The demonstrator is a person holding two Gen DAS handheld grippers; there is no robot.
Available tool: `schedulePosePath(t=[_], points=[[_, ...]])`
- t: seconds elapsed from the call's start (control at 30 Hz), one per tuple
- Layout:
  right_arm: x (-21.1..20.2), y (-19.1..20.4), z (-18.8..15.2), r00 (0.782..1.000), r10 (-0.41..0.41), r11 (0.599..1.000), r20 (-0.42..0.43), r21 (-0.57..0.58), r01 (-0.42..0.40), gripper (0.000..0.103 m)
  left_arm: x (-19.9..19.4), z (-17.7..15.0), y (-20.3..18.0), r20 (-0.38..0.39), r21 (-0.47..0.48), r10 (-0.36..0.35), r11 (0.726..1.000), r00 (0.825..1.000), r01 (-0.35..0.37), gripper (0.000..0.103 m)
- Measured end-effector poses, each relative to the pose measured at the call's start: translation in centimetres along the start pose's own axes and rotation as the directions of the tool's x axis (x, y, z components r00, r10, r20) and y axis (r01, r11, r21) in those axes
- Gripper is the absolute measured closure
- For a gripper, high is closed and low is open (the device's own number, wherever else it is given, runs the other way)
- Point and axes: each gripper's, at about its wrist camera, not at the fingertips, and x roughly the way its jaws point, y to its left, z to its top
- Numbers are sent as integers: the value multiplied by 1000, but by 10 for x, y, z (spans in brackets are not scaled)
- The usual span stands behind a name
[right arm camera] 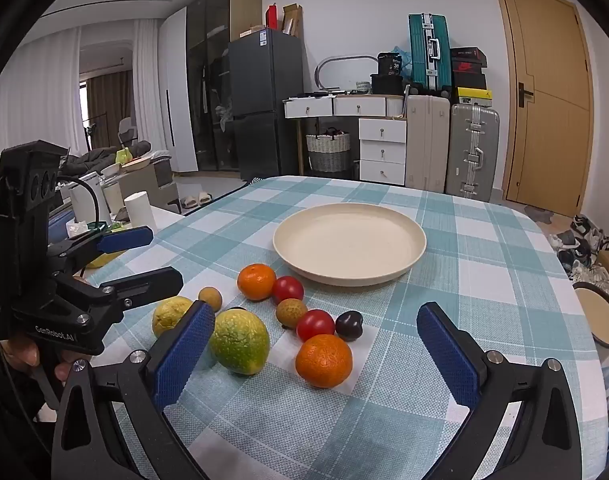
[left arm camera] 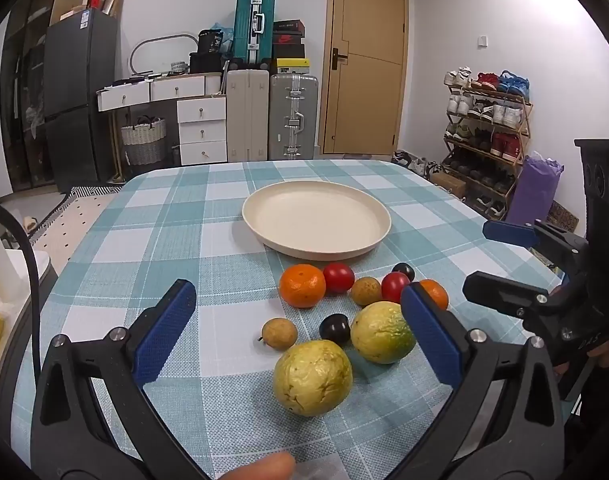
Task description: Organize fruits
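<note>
Two wide-open, empty grippers are tilting down over the worktop (left arm camera: pixel 176 216): left gripper (left arm camera: pixel 300 320) is facing fruits (left arm camera: pixel 312 376) ahead; only the right gripper (right arm camera: pixel 316 340) view is showing a second dish (right arm camera: pixel 598 320) right of it, plate (right arm camera: pixel 349 242) beyond.

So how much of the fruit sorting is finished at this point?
None yet. The cream plate is empty and all ten fruits sit on the checked tablecloth, among them two oranges, two tomatoes and two yellow-green fruits. Both the left gripper and right gripper are open, holding nothing.
</note>
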Motion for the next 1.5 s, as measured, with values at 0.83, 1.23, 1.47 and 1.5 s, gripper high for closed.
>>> schedulePosePath(t=[0.83, 1.23, 1.47, 1.5], points=[[0, 1, -1, 1000, -3, 1000, -8, -1, 3, 0, 0, 1, -2, -8, 1, 3, 1000, 1000, -3, 1], [1, 1, 0, 1000, -2, 1000, -11, -1, 2, 0, 0, 1, -2, -8, 1, 1, 1000, 1000, -1, 1], [1, 1, -1, 1000, -3, 1000, -12, -1, 3, 0, 0, 1, -2, -8, 0, 1, 1000, 1000, -1, 1], [1, 1, 0, 1000, -2, 1000, -12, -1, 2, 0, 0, 1, -1, -8, 0, 1, 1000, 1000, -1, 1]])
